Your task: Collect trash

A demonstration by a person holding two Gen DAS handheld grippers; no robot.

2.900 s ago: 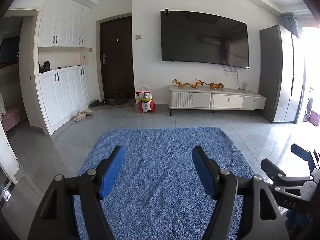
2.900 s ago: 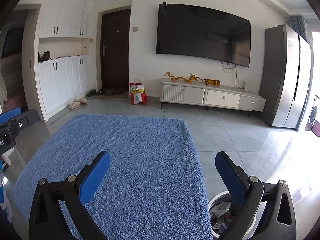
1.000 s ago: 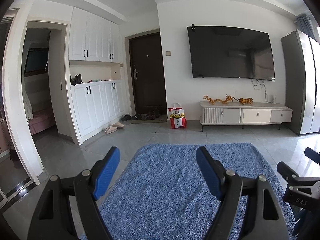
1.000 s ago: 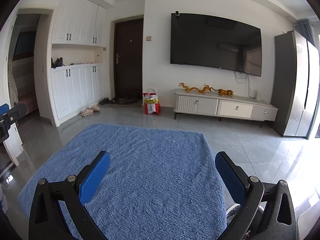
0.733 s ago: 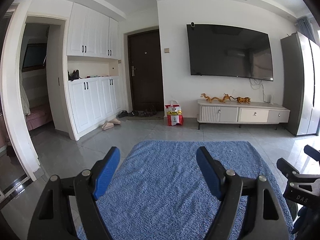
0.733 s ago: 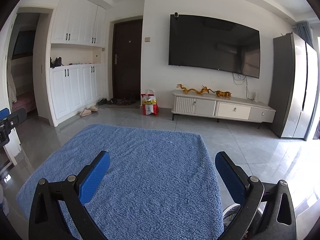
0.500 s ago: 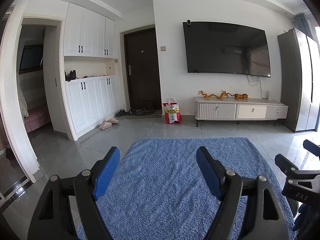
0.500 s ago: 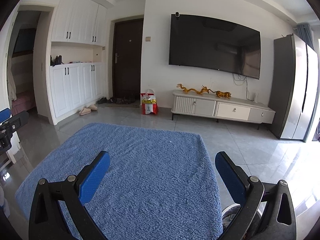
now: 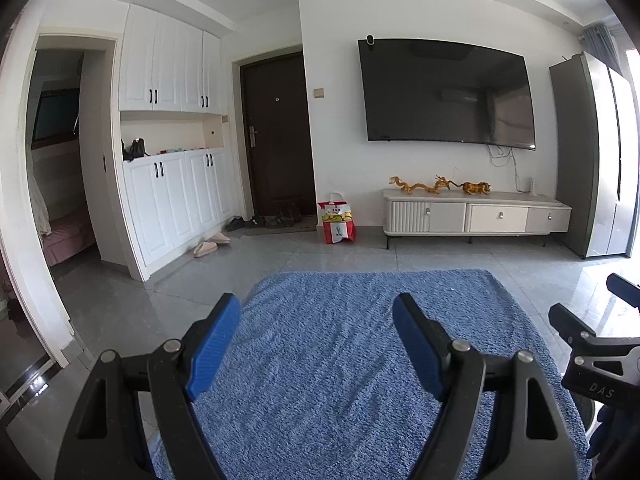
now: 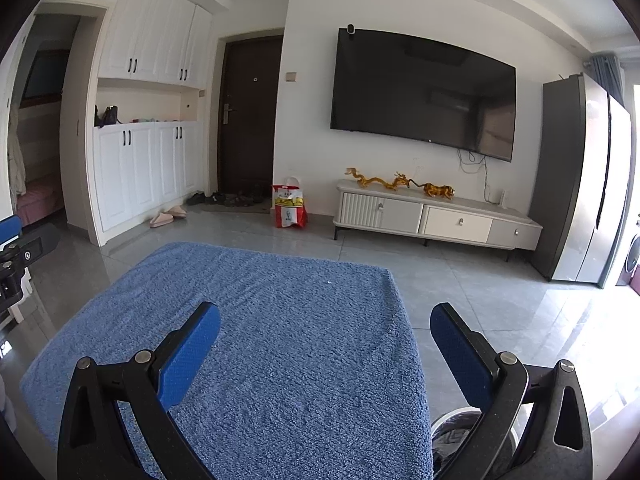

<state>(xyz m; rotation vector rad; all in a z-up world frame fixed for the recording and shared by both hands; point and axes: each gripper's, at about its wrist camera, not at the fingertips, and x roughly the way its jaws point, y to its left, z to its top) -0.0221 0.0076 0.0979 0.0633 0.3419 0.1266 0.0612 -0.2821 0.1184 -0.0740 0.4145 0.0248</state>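
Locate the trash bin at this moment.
Right wrist view, bottom right: the trash bin stands on the floor tiles beside the blue towel's right edge, partly behind the right gripper.

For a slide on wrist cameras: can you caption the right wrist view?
Right gripper, jaws open and empty, over a blue cloth, trash bin at its right edge.

A home's living room: a big television (image 9: 446,94) on the white wall at upper right, a low cabinet (image 9: 476,216) beneath it, a dark entrance door (image 9: 278,136) with shoes (image 9: 266,222) at centre left.
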